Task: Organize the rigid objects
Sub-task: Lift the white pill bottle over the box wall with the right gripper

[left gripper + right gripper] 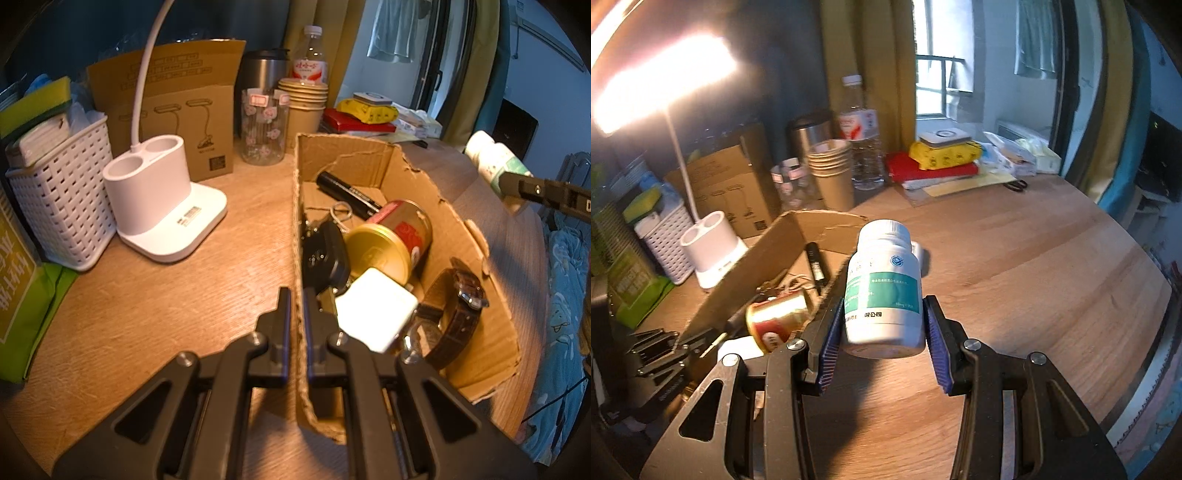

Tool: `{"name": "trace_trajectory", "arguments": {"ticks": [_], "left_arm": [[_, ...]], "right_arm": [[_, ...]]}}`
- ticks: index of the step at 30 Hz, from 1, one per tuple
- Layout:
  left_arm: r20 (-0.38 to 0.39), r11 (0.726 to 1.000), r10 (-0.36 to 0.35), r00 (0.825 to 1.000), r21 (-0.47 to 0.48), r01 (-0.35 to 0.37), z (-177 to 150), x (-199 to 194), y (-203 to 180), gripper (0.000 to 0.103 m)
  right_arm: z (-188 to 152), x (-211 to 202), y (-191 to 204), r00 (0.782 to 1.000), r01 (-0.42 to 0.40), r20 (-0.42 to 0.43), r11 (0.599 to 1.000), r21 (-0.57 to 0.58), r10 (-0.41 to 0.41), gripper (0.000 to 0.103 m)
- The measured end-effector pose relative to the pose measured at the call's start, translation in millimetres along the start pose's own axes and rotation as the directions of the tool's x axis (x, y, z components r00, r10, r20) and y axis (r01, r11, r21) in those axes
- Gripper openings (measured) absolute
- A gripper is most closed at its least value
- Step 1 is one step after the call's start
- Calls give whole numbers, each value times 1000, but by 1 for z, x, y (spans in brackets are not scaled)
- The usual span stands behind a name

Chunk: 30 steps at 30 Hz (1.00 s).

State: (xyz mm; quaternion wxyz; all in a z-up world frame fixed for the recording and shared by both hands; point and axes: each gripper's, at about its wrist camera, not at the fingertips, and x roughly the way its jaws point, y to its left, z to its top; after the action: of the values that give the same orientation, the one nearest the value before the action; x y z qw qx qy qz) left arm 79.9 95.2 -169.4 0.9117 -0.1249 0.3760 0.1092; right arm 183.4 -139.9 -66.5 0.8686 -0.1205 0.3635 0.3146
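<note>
An open cardboard box (406, 173) lies on the wooden table. It holds a black marker (347, 194), a gold and red tin (391, 236), a black key fob (325, 254), a white charger (373, 310) and a brown leather watch (458, 314). My left gripper (297, 306) is shut on the box's left wall. My right gripper (884, 306) is shut on a white pill bottle (882, 288) with a green label, held in the air just right of the box (753, 273). In the left wrist view, that bottle (491, 158) hangs beyond the box's right wall.
Left of the box stand a white lamp base (162, 210) and a white basket (62, 206). Behind it are a glass jar (264, 125), stacked paper cups (304, 103), a water bottle (312, 55) and a pile of packets (365, 110). Scissors (1015, 184) lie at the far right.
</note>
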Motion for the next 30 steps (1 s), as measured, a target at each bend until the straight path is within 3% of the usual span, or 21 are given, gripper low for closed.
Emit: {"name": "trace_trajectory", "arguments": {"ticks": [14,30], "left_arm": [[0,1000,0,1000,1,0,-1,0,0,6],[1,1000,0,1000,0,0,-1,0,0,6]], "right_arm": [[17,22,38,997,-73,-2,995,-68,73,45],[36,69,47,996,-79,-34,992,-98,76,45]]}}
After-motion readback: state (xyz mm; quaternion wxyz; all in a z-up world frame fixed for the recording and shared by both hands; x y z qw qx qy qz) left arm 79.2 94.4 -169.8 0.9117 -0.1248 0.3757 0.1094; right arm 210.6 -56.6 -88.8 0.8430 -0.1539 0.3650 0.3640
